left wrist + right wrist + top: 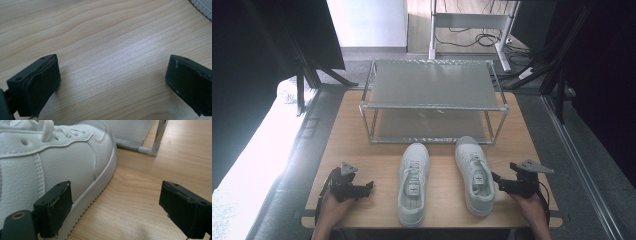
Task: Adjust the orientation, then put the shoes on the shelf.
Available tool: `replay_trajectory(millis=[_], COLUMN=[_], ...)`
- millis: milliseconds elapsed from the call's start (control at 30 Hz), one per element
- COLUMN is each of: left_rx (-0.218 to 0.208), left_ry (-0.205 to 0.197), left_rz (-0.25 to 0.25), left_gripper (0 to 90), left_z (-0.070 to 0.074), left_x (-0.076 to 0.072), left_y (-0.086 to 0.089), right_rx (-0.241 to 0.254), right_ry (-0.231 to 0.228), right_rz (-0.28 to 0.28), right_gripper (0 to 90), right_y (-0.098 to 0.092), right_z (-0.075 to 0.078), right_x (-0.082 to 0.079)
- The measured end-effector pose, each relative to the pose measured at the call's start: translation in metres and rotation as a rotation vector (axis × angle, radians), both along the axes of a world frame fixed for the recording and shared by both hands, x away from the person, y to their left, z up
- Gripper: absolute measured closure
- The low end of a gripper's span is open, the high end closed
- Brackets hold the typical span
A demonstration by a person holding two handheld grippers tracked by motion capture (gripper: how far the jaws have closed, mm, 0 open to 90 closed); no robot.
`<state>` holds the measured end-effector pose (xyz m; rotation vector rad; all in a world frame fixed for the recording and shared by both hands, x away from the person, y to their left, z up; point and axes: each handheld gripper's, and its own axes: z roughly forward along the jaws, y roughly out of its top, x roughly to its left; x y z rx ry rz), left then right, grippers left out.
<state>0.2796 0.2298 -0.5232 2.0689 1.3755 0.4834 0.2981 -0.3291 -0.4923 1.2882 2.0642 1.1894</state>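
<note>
Shoes, a white pair, lie side by side on the wooden desk (362,135), toes toward the far edge and heels toward the near edge. Behind them, taking up the middle of the far half, stands a two-tier metal rack (432,100) with grey shelves, the largest thing on the surface. The right shoe (475,175) lies just in front of the rack's near right leg; the left shoe (414,181) sits slightly nearer the near edge, close beside it but apart.

At the near right corner, the right gripper (498,180) is held just beside the right shoe's outer side. In the right gripper view its jaws stand wide apart: one pad is up against the shoe's white sole, whether touching I cannot tell, the other over bare wood, and nothing is gripped.

Toward the near left corner, the left gripper (368,187) points at the left shoe and is clear of it. Its jaws are wide open over bare wood, holding nothing.
</note>
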Motion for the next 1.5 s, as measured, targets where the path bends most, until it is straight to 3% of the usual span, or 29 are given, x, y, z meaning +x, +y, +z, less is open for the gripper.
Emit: replay_trajectory(millis=[233,333,433,500,633,667,700,800,900,1000,1200,1500], left_rx=[0.0,-0.046,-0.052,-0.045,-0.084,-0.084,-0.099,-0.121,-0.159,-0.179,-0.189,-0.145], left_ry=[0.01,0.021,-0.028,-0.085,-0.178,-0.178,-0.21,-0.25,-0.269,-0.275,-0.25,-0.232], left_rz=[0.016,0.024,0.014,0.012,0.019,0.019,0.012,-0.001,-0.026,-0.048,-0.084,-0.116], left_gripper=[0.0,0.0,0.0,0.0,0.0,0.0,0.0,0.0,0.0,0.0,0.0,2.4], left_z=[0.001,0.004,0.013,0.02,0.036,0.036,0.043,0.052,0.059,0.062,0.059,0.055], left_x=[-0.001,-0.004,-0.012,-0.02,-0.033,-0.033,-0.038,-0.044,-0.05,-0.053,-0.05,-0.039], left_y=[-0.001,-0.002,-0.009,-0.015,-0.028,-0.028,-0.036,-0.049,-0.062,-0.074,-0.095,-0.121], right_rx=[-0.03,-0.03,-0.015,0.0,0.021,0.021,0.024,0.038,0.044,0.045,0.02,-0.014], right_ry=[-0.008,-0.02,-0.056,-0.073,-0.106,-0.106,-0.116,-0.117,-0.115,-0.118,-0.112,-0.087], right_rz=[-0.003,-0.007,-0.011,-0.012,-0.002,-0.002,0.008,0.021,0.039,0.054,0.073,0.078], right_gripper=[8.7,8.4,8.4,8.4,8.5,8.5,8.5,8.5,8.5,8.6,9.8,13.1], right_y=[-0.001,-0.001,0.0,0.001,0.003,0.003,0.005,0.008,0.013,0.019,0.031,0.042], right_z=[0.005,0.009,0.017,0.022,0.03,0.03,0.033,0.035,0.038,0.039,0.036,0.031], right_x=[-0.003,-0.006,-0.011,-0.014,-0.023,-0.023,-0.027,-0.032,-0.035,-0.035,-0.031,-0.019])
